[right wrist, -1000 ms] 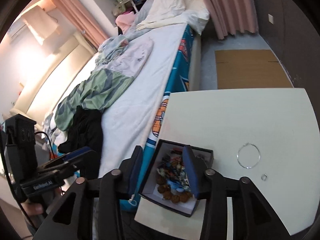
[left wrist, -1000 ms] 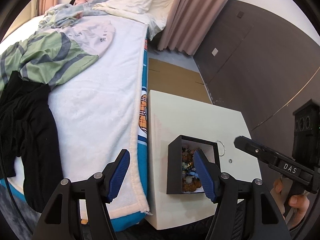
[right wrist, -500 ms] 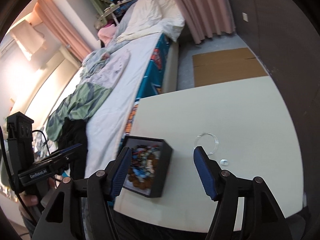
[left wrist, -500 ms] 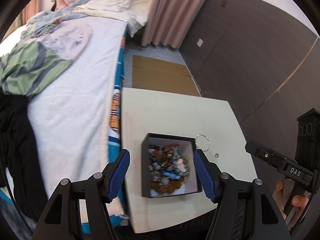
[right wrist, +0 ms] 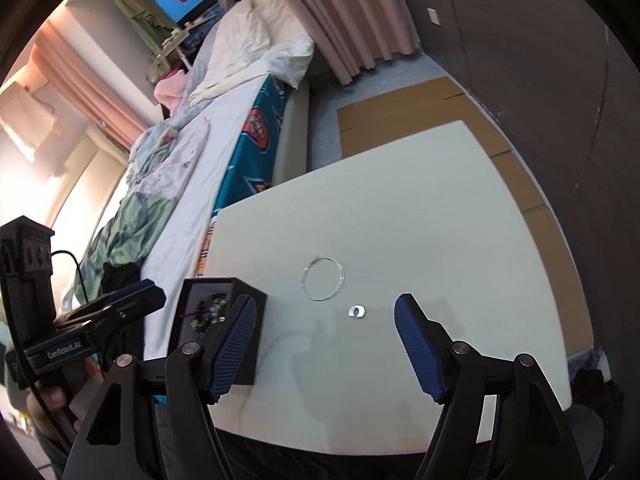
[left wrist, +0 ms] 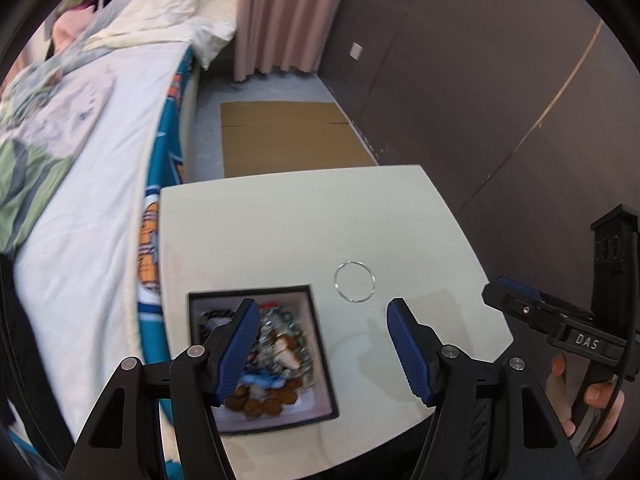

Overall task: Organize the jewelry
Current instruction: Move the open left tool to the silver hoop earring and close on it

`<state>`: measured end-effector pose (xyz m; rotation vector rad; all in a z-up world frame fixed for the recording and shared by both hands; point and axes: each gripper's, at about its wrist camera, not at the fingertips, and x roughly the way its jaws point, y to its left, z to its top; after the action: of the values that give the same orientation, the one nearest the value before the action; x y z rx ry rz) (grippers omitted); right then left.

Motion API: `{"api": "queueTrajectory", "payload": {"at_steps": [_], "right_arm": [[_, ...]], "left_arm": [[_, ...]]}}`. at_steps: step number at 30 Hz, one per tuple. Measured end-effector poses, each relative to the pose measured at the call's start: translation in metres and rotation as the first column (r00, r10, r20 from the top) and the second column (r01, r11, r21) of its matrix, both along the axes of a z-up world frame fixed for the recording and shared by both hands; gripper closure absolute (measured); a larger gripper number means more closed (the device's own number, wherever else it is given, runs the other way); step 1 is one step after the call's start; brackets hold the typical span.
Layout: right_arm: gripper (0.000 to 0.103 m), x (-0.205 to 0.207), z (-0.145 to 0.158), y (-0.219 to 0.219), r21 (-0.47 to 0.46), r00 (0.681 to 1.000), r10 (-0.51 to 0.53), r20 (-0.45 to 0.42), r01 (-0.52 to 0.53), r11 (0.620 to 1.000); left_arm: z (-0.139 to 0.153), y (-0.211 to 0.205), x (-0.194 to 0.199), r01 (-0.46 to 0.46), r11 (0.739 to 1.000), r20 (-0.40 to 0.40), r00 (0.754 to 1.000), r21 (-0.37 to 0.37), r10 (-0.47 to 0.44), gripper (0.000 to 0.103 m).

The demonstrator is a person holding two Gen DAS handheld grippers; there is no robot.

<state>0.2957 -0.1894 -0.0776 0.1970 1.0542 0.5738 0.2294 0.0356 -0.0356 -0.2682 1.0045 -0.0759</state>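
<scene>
A black box [left wrist: 320, 344] [right wrist: 248, 304] full of tangled beads and bracelets sits near the front left of a white table [left wrist: 304, 216] [right wrist: 400, 208]. To its right lie a thin silver wire bangle [left wrist: 355, 281] [right wrist: 323, 277] and a small silver ring [right wrist: 357, 311]. My left gripper [left wrist: 320, 348] hovers open over the box's right side, nothing between its blue pads. My right gripper [right wrist: 326, 344] hangs above the table just in front of the ring, its jaws opening and empty. Each gripper shows at the edge of the other's view, held by a hand.
A bed [left wrist: 92, 168] with white blanket, green and black clothes runs along the table's left side. Flattened cardboard [left wrist: 288, 136] lies on the floor beyond the table. A dark wall [left wrist: 500, 80] and pink curtain [left wrist: 280, 16] stand to the right and back.
Both grippers have swung right across the table, away from the bed. The right gripper's jaws have widened and now face the ring and bangle instead of the box.
</scene>
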Motion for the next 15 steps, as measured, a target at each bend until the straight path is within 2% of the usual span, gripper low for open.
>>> {"api": "queueTrajectory", "payload": {"at_steps": [4, 10, 15], "right_arm": [[0.031, 0.006, -0.005, -0.016, 0.002, 1.000, -0.026, -0.009, 0.026, 1.000], [0.031, 0.010, -0.014, -0.031, -0.026, 0.999, -0.036, -0.002, 0.036, 0.999], [0.031, 0.007, -0.019, -0.031, -0.096, 1.000, -0.004, 0.028, 0.007, 0.995]], "left_arm": [[-0.006, -0.017, 0.022, 0.057, 0.998, -0.031, 0.998, 0.020, -0.056, 0.036], [-0.021, -0.037, 0.055, 0.149, 0.985, -0.099, 0.985, 0.093, -0.139, 0.037], [-0.037, -0.052, 0.072, 0.236, 0.961, -0.148, 0.965, 0.142, -0.215, 0.051]]}}
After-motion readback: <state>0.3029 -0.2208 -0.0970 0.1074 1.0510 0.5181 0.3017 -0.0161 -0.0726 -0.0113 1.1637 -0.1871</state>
